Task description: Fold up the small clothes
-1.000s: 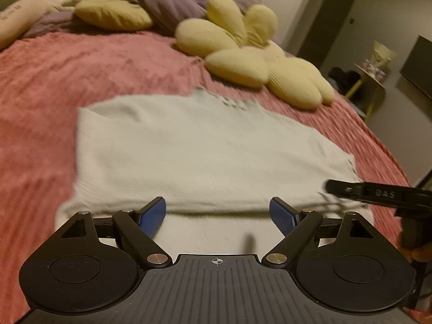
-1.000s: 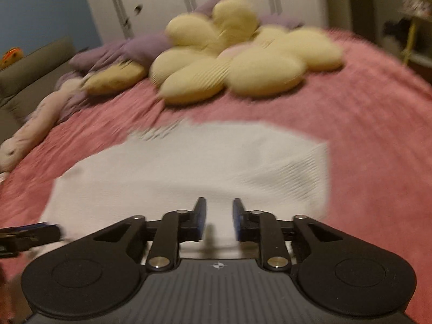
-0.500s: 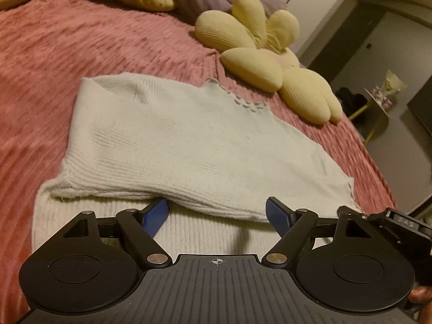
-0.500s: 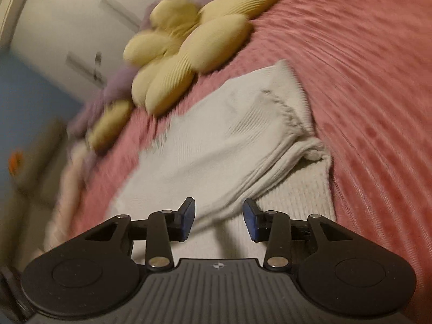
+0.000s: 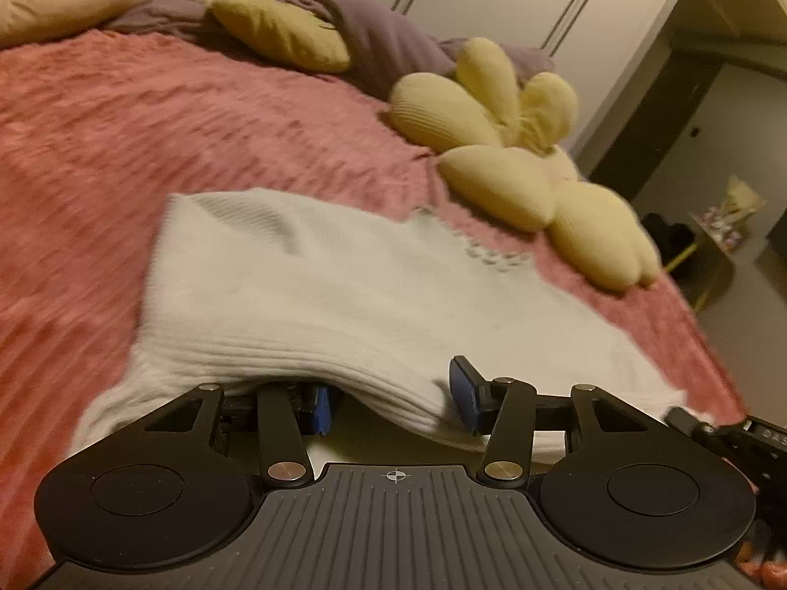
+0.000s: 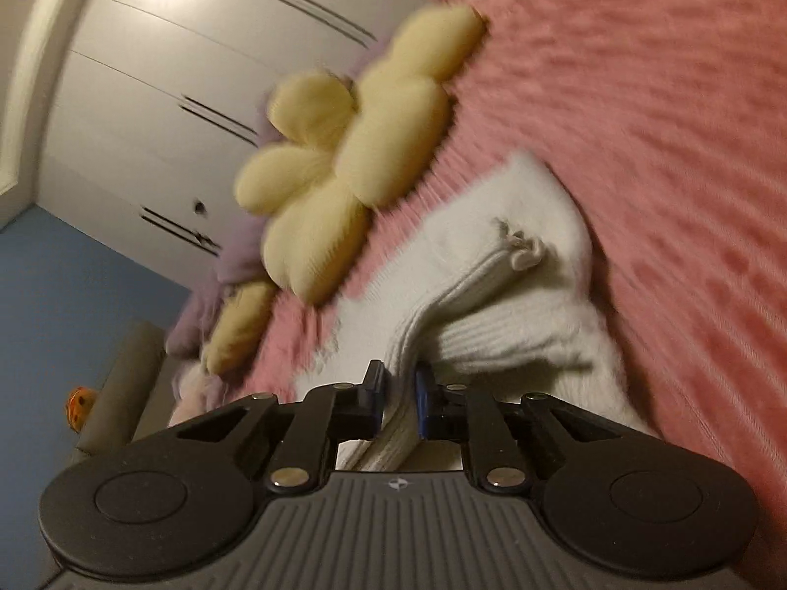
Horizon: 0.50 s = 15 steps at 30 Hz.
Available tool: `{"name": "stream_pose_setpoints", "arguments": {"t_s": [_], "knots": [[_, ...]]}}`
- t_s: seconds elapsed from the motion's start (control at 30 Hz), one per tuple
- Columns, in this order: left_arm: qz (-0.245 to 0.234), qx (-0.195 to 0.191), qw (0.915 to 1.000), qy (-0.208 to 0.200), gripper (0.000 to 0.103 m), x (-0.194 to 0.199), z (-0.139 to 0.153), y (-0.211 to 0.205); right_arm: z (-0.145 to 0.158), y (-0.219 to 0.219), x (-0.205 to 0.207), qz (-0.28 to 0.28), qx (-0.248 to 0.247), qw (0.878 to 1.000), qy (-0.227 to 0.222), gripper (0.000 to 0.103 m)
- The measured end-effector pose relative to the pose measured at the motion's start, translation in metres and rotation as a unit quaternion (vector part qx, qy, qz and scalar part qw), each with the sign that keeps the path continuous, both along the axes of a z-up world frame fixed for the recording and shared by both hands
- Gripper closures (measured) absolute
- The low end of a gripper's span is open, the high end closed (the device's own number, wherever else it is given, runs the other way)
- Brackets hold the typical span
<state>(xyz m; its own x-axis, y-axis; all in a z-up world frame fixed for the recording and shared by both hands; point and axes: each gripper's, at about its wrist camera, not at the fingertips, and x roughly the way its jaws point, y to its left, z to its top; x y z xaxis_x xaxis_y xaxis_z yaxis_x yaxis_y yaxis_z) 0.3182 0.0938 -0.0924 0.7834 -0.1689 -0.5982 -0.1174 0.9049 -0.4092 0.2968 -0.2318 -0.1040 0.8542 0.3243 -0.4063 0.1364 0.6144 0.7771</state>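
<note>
White knit top (image 5: 374,305) on pink bedspread (image 5: 147,147), its ribbed hem clamped in R gripper (image 6: 399,393) w/ jaws narrow, while L gripper (image 5: 393,405) sits wide around the raised fold, "DAS" readable on R tool (image 5: 738,435) at edge, yellow flower cushion (image 5: 516,147) behind.

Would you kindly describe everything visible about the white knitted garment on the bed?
The white sweater is a ribbed knit, soft and thick-looking, lying on the pink bedspread near the yellow flower cushion. Its near hem is lifted and layered into folds. The right gripper pinches that hem edge, jaws closed on it; the left gripper straddles the fold with its jaws apart.
</note>
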Motion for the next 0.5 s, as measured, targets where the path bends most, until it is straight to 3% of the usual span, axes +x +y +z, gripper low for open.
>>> {"name": "stream_pose_setpoints", "arguments": {"t_s": [0.07,0.13,0.3,0.4,0.5], "knots": [[-0.01,0.007,0.9999,0.001,0.049,-0.004,-0.002,0.0,-0.006,0.002,0.0,0.001,-0.05,0.999,0.017,0.091],[-0.031,0.018,0.9994,0.004,0.04,-0.012,0.004,-0.001,-0.014,-0.002,0.001,0.018,-0.046,0.997,0.051,0.092],[-0.088,0.035,0.9953,0.02,0.035,-0.036,0.03,-0.006,0.007,-0.005,-0.02,0.06,-0.116,0.99,0.061,0.089],[-0.117,0.059,0.9914,-0.008,0.028,-0.05,0.049,-0.013,0.027,-0.002,-0.032,0.071,-0.144,0.986,0.04,0.086],[-0.114,0.067,0.9904,-0.038,0.027,-0.047,0.064,-0.019,0.049,0.013,-0.029,0.08,-0.197,0.977,0.002,0.086]]}}
